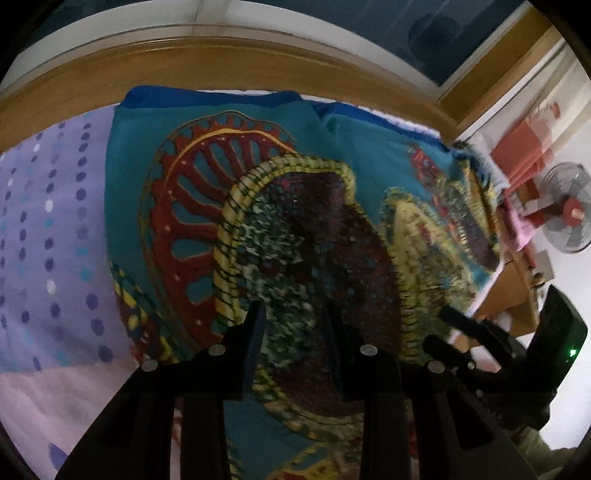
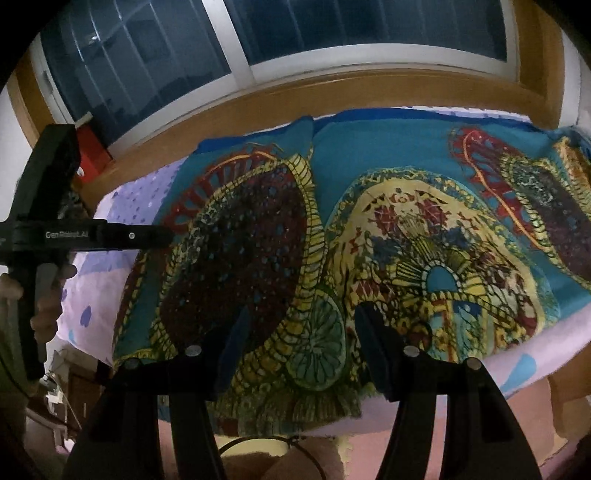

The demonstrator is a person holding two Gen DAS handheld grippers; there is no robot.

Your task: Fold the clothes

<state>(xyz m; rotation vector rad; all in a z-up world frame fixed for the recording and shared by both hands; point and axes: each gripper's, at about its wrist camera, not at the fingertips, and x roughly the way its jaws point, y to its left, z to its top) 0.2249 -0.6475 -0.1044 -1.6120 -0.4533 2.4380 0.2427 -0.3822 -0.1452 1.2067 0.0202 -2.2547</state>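
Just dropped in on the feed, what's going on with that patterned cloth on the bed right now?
A person holds a two-finger gripper in each hand over a bed with a lilac dotted sheet. A large teal patterned cloth lies spread across it, near a wooden sill below a window. The left gripper and right gripper both hang open above the cloth's near part, gripping nothing. No fold of the cloth looks started yet.

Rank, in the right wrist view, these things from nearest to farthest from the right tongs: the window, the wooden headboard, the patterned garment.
1. patterned garment: spread on the bed, directly under the right tongs.
2. wooden headboard: behind the bed's far edge.
3. window: above the headboard, at the top.
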